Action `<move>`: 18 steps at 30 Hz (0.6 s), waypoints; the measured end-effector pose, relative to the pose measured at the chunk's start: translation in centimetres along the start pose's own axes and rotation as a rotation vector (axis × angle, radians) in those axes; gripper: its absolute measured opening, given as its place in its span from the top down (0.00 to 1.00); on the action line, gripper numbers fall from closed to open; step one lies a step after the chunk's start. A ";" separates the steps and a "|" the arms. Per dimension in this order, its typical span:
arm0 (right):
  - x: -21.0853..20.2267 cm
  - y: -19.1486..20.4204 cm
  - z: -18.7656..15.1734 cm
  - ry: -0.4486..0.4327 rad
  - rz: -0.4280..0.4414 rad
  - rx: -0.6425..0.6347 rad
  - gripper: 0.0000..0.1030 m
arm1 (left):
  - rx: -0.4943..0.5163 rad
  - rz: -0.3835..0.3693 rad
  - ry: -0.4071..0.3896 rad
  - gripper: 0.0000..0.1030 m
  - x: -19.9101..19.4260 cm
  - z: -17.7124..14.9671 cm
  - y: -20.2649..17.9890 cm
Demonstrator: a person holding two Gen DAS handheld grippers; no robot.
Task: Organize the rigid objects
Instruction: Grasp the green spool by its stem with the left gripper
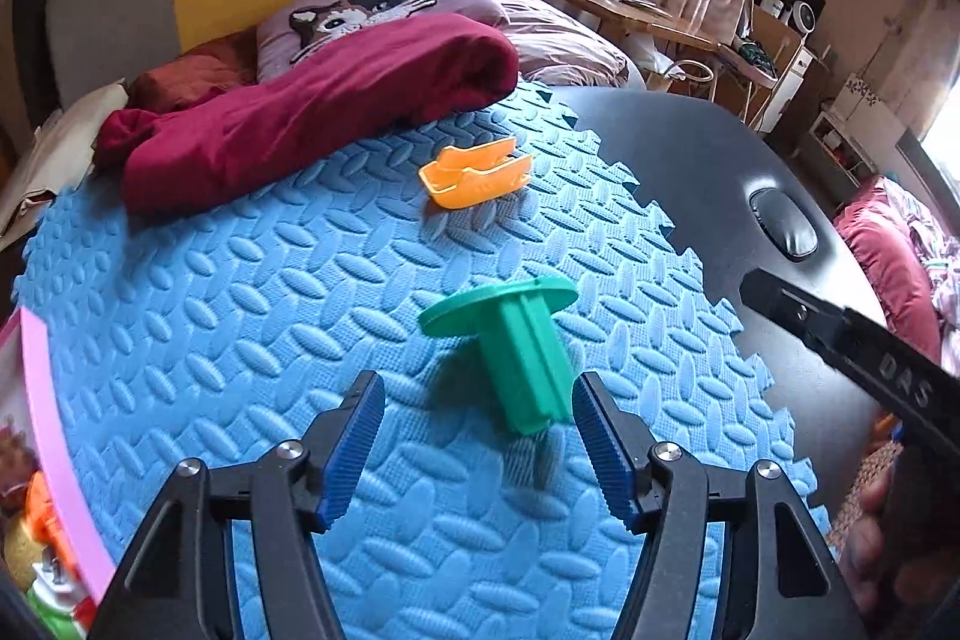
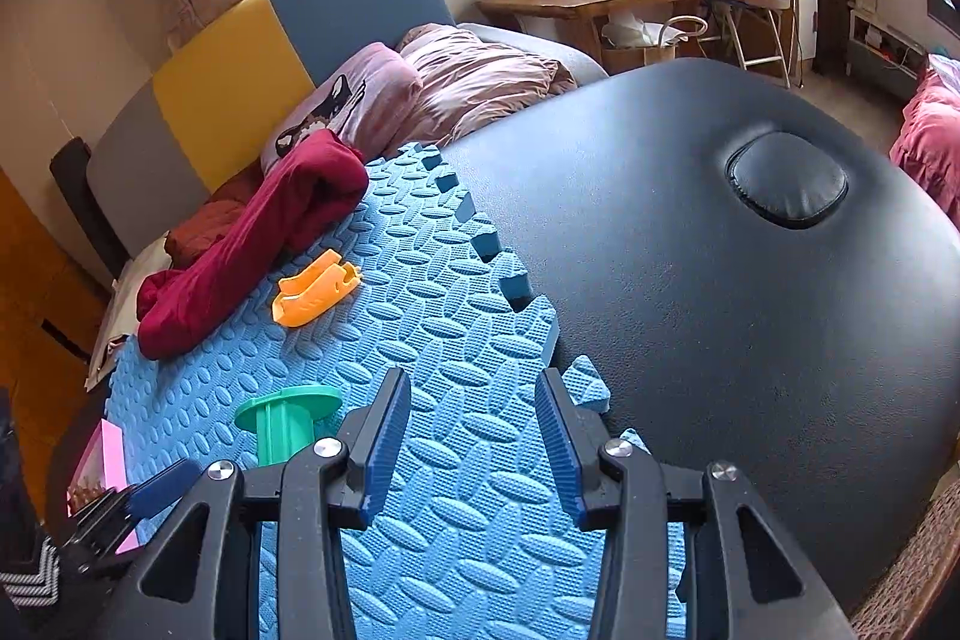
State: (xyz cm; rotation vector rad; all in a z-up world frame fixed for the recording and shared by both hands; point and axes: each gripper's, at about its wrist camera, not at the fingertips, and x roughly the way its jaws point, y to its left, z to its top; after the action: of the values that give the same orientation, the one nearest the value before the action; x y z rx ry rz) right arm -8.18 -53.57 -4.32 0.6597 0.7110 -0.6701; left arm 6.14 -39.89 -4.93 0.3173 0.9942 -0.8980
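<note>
A green plastic spool [image 1: 522, 340] with a round flange lies tilted on the blue foam mat [image 1: 240, 310], its stem pointing toward my left gripper [image 1: 477, 382]. That gripper is open; the stem's end sits between the fingertips, close to the right pad, and neither pad presses on it. Farther back on the mat lies an orange clip-like piece [image 1: 474, 178]. My right gripper [image 2: 473, 377] hovers open over the mat with nothing between its fingers. In the right wrist view the green spool [image 2: 285, 421] is at lower left and the orange piece [image 2: 315, 295] beyond it.
A maroon cloth [image 1: 300, 112] and a cat pillow [image 1: 360, 10] lie along the mat's far edge. The mat rests on a black padded table [image 2: 720, 250]. A pink box [image 1: 54, 430] with toys stands at the left. A wooden desk [image 2: 588, 1] is behind.
</note>
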 end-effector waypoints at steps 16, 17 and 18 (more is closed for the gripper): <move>0.6 0.7 -0.2 0.037 0.036 -0.026 0.58 | -0.107 0.089 -0.050 0.70 0.0 -4.0 3.7; 0.7 0.8 -0.3 0.046 0.043 -0.033 0.58 | -0.117 0.100 -0.060 0.70 -0.3 -4.8 4.2; 0.9 1.1 -0.4 0.056 0.054 -0.042 0.58 | -0.127 0.103 -0.085 0.70 -0.8 -5.8 4.7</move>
State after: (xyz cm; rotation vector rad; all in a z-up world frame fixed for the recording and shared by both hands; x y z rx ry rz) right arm -7.01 -52.87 -4.93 0.6587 0.7550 -0.5873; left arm 6.20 -33.05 -8.07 0.2196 0.9432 -0.7453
